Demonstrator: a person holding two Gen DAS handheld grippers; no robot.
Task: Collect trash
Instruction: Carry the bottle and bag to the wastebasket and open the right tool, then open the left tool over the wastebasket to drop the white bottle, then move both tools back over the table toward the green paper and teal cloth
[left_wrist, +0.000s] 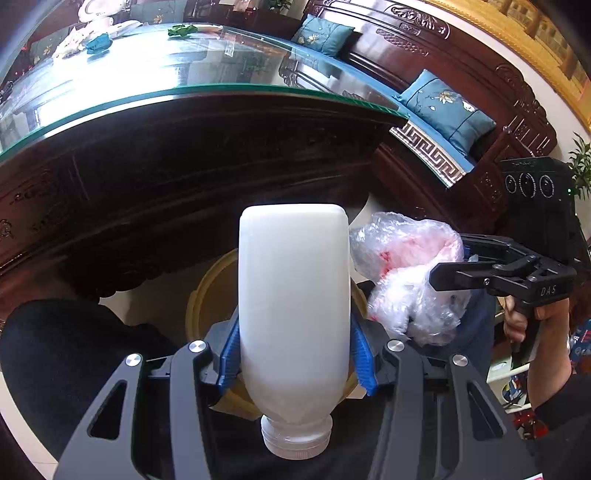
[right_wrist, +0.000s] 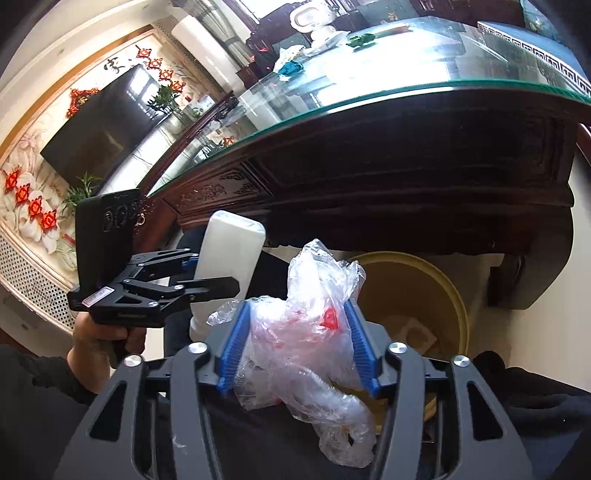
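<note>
Here, over the bin, I hold two pieces of trash at the drop-off step. Nearest, my left gripper (left_wrist: 295, 354) has its jaws clenched on a white plastic bottle (left_wrist: 293, 295), cap toward the camera. My right gripper (right_wrist: 297, 343) has a crumpled clear plastic bag (right_wrist: 306, 343) between its blue pads (right_wrist: 236, 347); whether they press it I cannot tell. Below both sits the yellow bin (right_wrist: 458, 295) on the floor, beside the dark glass-topped counter (right_wrist: 388, 177). Farther off, more scraps (right_wrist: 290, 68) wait on the glass. Next, I judge, comes releasing both squarely over the bin's mouth.
</note>
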